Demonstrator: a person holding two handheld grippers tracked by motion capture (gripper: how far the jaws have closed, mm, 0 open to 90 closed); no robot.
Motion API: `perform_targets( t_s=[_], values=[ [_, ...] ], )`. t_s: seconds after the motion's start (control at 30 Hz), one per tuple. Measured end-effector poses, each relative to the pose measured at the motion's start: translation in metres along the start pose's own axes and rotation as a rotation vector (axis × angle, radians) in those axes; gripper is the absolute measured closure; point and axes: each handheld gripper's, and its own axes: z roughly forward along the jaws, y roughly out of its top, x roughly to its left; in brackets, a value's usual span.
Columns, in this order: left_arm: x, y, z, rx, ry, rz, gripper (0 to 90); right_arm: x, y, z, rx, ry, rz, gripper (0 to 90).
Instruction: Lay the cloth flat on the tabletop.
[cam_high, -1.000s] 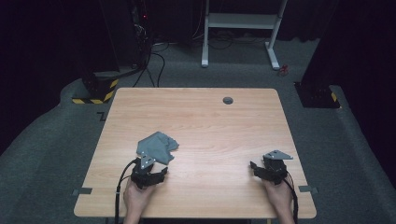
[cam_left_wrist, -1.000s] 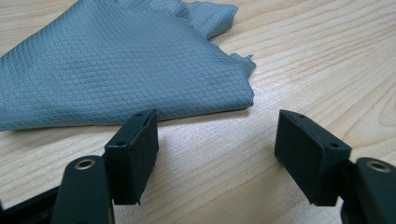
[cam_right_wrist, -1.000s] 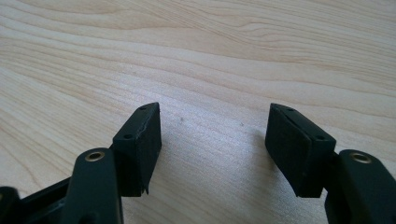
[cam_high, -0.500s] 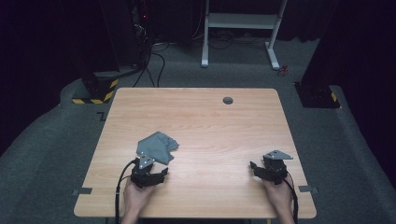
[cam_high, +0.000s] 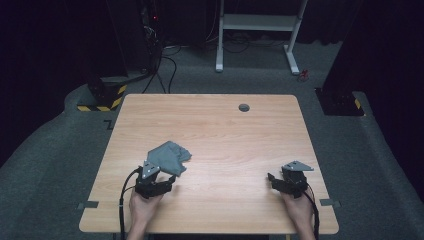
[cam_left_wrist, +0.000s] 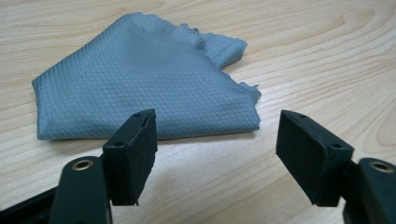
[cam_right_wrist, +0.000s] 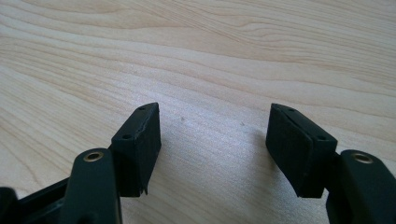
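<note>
1. Compared with the frames from half a second and one second ago, nothing has moved: both grippers and the cloth (cam_high: 169, 156) keep the same positions on the table (cam_high: 225, 130).
2. The cloth, grey with a diamond weave, lies crumpled flat on the near-left part of the table, directly in front of the left gripper (cam_high: 159, 181).
3. In the left gripper view, the cloth (cam_left_wrist: 144, 84) forms a rough triangle; its long axis runs across that view, with the frayed, bunched corner at upper right.
4. Left gripper (cam_left_wrist: 215, 140): jaws spread apart, empty, just short of the cloth's near edge.
5. Right gripper (cam_right_wrist: 212, 140): jaws spread apart over bare wood, well apart from the cloth.
6. No containers are present.
</note>
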Motion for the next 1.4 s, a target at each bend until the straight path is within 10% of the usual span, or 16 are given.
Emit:
perform_targets(
  t_s=[1.0,1.4],
  values=[
    [0.025,0.032,0.054,0.097,0.092,-0.009,29.9,0.000,0.000,0.000,0.000,0.001,0.000,35.4],
    [0.032,0.033,0.052,0.073,0.104,-0.009,71.1,0.000,0.000,0.000,0.000,0.001,0.000,35.4]
  ],
)
